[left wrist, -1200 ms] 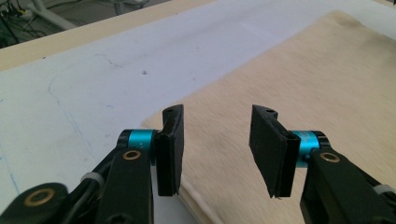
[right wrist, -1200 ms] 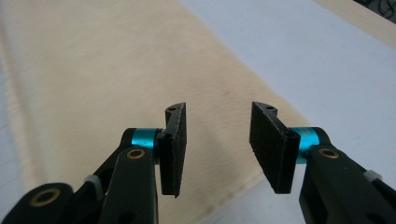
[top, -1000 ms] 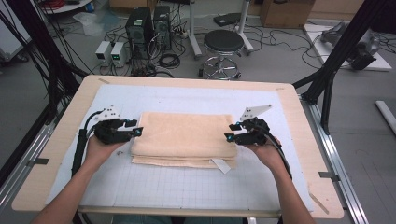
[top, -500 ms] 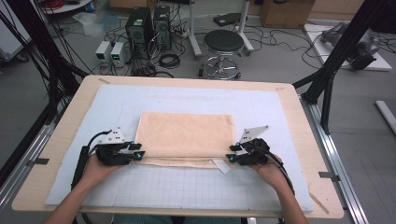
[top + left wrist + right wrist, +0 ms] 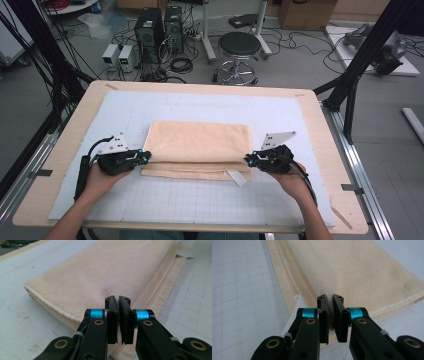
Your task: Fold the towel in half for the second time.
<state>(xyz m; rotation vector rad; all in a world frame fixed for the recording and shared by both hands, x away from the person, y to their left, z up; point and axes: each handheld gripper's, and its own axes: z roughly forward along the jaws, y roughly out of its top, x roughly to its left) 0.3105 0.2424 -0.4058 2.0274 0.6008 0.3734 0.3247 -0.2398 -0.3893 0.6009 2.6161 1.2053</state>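
High view: folded beige towel [image 5: 200, 147] lies mid-mat — left gripper [image 5: 143, 159] at 9 o'clock, right gripper [image 5: 248, 160] at 3, jaws just closing, pinching its near corners; next fold pending.

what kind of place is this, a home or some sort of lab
Most likely a robotics or data-collection lab, not a home. Computer towers and loose cables sit on the floor beyond the table, and a black metal frame stands around it.
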